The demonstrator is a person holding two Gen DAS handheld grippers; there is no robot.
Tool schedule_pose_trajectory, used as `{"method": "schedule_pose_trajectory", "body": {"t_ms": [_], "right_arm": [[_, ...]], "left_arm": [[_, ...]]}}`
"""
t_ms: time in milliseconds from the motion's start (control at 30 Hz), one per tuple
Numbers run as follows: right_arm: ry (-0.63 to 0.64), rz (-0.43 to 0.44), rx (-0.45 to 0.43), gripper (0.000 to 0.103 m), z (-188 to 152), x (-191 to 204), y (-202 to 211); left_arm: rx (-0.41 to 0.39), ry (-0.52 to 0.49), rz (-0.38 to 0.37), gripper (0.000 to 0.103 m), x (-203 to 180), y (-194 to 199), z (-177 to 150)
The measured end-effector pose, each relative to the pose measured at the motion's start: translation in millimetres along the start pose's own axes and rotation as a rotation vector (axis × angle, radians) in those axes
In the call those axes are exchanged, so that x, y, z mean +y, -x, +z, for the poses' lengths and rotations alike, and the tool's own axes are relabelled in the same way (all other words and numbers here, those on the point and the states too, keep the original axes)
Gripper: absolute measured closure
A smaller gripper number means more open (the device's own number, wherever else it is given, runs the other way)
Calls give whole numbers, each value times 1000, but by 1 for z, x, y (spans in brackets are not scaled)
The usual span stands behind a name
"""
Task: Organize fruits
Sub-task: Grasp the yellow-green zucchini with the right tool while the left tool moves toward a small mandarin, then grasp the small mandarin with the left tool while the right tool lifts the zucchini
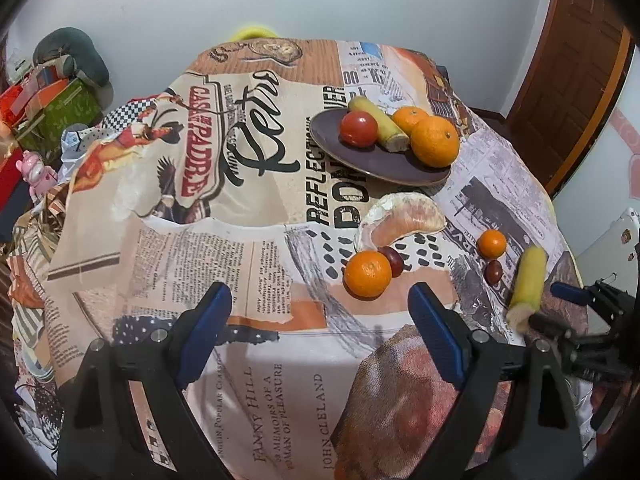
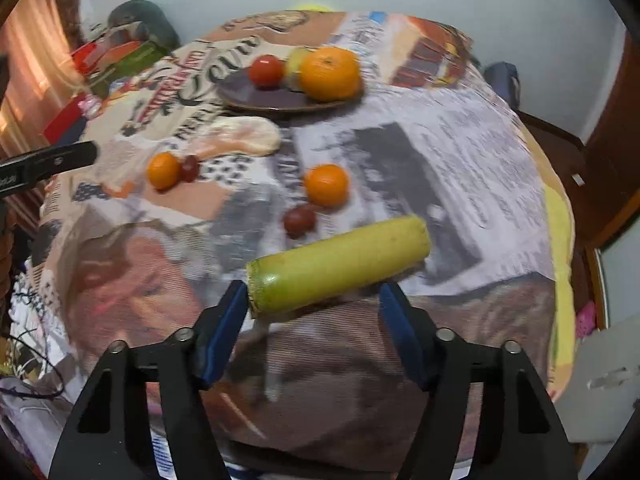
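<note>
The right gripper (image 2: pixel 314 312), jaws spread but gripping nothing, sits right at the yellow-green banana piece (image 2: pixel 340 264), which lies crosswise to the fingers, near the plate (image 2: pixel 280 100) side of the pads. The left gripper (image 1: pixel 320 328) is spread wide and empty, farther from it, nearer an orange (image 1: pixel 368 274). A printed tablecloth (image 1: pixel 260 360) covers the table beside a pale wall.

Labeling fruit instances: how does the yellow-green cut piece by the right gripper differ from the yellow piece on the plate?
The yellow-green piece by the right gripper lies on the tablecloth alone; the yellow piece on the plate rests on the dark plate, wedged between a red fruit and two oranges. The first sits between the right gripper fingers; nothing is near the second. The first looks greener. Both are stubby cylinders with a cut end.
</note>
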State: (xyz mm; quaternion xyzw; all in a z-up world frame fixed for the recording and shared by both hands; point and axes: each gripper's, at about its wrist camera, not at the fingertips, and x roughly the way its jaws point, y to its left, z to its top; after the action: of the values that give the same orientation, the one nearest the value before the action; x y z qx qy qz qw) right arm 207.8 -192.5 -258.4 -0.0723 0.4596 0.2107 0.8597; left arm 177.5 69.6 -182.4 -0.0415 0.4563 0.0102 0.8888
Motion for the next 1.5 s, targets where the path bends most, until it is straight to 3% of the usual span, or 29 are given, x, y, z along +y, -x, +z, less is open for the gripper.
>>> {"method": "schedule_pose_trajectory", "body": {"t_ms": [133, 333, 467, 567, 633, 733, 833, 967, 1033, 1367, 1500], "right_arm": [[-24, -12, 9, 54, 0, -12, 1], [-93, 18, -42, 54, 7, -26, 16], [-164, -66, -40, 45, 15, -40, 0], [-224, -21, -35, 43, 19, -50, -13], [-236, -21, -27, 36, 22, -49, -20], [-229, -6, -7, 33, 25, -44, -32], [-236, 31, -17, 39, 27, -42, -36], [-165, 34, -36, 62, 29, -32, -32], [-112, 6, -36, 68, 30, -26, -29], [-125, 12, -5, 68, 38, -40, -39], [-110, -6, 10, 68, 42, -37, -47]], "left_arm": [[16, -10, -3, 12, -3, -8, -2], [35, -21, -17, 12, -7, -20, -2], [36, -32, -22, 12, -8, -25, -1], [45, -34, -43, 12, -9, -30, -2], [53, -38, -51, 13, -10, -33, -3], [69, -53, -59, 25, -13, -41, -3], [85, -63, -76, 36, -16, -48, -4], [106, -83, -90, 50, -22, -58, -4], [111, -88, -99, 52, -23, -60, -3], [113, -68, -112, 55, -23, -74, 6], [115, -65, -113, 62, -26, -79, 8]]}}
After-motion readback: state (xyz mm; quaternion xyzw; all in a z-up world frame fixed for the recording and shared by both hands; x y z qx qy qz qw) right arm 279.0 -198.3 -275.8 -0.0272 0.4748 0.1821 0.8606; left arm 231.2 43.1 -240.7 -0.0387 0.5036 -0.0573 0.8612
